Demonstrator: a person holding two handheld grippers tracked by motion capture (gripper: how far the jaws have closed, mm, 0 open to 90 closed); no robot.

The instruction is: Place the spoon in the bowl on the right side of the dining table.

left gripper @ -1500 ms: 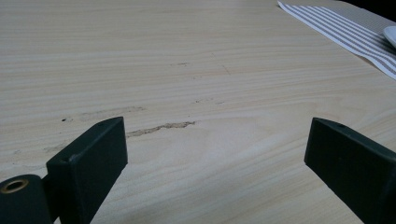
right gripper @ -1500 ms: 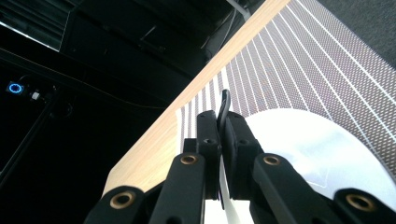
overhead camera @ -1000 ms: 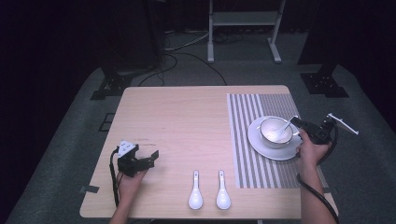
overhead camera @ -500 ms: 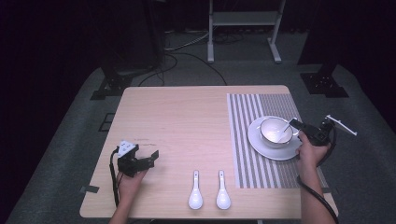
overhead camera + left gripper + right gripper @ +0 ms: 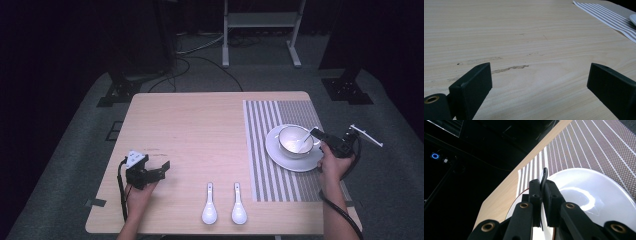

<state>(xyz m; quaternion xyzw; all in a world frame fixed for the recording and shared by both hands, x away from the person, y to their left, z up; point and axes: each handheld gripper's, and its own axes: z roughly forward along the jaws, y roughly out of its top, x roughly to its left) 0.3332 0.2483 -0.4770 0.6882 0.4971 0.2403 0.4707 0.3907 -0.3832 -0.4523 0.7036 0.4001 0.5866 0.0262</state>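
Wooden and pale, my table is the biggest thing, with dark floor all around it. On its right side lies a striped mat, grey with white lines, and it reaches from the far edge almost to the near edge. On the mat sits a white plate, and on the plate stands a white bowl with a thin gold rim. A white spoon leans inside the bowl, with its handle pointing right, toward my right hand. My right gripper is at the right rim of the bowl, and its two black jaws are pressed tight on the spoon's handle; in the right gripper view I see the thin handle poking up between them, with the bowl's shiny white side just behind. My left gripper rests low on the near left part of the table, well apart from everything else. Its jaws stand wide apart with only bare wood between them, which the left gripper view shows, along with a few small scuffs on the wood. Near the front edge, in the middle, two more white spoons lie side by side, a left one and a right one, with their handles pointing away from me.
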